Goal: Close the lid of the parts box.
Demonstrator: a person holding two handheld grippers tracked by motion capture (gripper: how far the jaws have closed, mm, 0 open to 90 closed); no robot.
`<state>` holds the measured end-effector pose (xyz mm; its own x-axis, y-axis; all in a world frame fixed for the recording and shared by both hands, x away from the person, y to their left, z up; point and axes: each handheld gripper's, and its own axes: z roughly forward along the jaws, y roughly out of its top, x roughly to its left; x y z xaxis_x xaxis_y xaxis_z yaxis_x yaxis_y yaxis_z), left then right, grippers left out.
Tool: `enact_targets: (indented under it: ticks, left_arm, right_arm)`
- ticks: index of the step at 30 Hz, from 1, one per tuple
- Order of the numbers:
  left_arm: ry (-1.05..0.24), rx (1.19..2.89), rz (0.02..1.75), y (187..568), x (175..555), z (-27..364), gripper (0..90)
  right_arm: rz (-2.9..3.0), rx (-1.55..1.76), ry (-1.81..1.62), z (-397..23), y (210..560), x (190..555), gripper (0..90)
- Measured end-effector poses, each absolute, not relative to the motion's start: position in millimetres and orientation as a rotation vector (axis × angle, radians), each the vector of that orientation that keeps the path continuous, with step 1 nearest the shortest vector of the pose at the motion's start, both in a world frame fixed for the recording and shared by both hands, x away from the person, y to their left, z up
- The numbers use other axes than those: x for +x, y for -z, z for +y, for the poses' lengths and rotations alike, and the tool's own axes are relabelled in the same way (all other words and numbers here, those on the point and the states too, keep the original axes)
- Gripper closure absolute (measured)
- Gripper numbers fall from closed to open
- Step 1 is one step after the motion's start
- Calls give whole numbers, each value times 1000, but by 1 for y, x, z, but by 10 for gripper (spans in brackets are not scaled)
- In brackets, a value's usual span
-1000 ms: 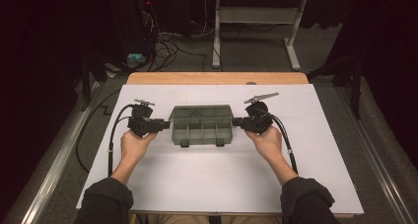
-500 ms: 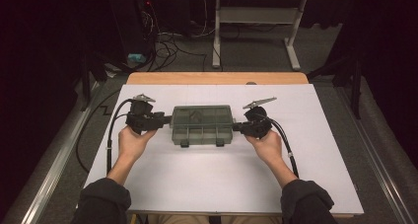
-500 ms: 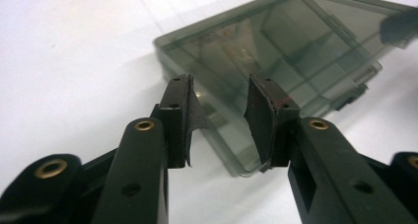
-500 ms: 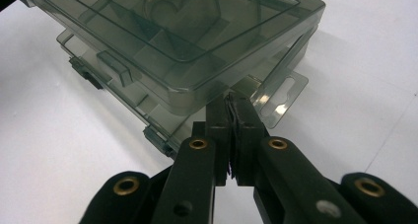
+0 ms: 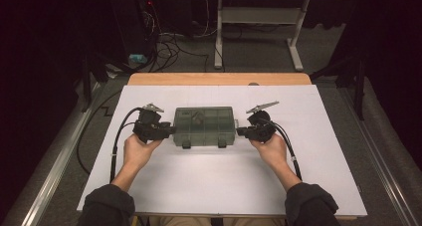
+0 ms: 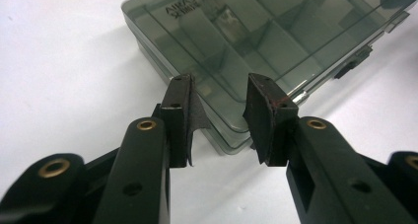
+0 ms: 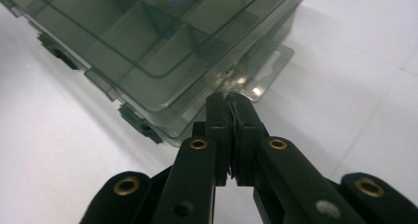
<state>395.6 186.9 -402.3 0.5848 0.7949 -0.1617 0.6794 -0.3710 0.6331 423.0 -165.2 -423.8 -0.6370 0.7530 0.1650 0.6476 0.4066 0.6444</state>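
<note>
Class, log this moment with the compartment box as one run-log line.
object: compartment box, lid closed, on table | left gripper: open at box corner | right gripper: shut at box end

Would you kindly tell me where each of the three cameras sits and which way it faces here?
High view: above the person's side of the table, looking forward and down on the white table and the smoky compartment box; both forearms and hands show, with the left tool and right tool.
Left gripper view: rides the left tool, looking along its parted jaws at a corner of the box.
Right gripper view: rides the right tool, jaws together at the box's end tab.
All three share the box.
</note>
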Motion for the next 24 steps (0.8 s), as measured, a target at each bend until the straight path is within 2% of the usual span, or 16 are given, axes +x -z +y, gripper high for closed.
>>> enact_targets:
  ticks: [24]
  left_arm:
    - [-240, 2184, 1154, 412, 390, 180, 652]
  right_arm:
    - [2496, 1098, -1137, -154, 411, 408, 890]
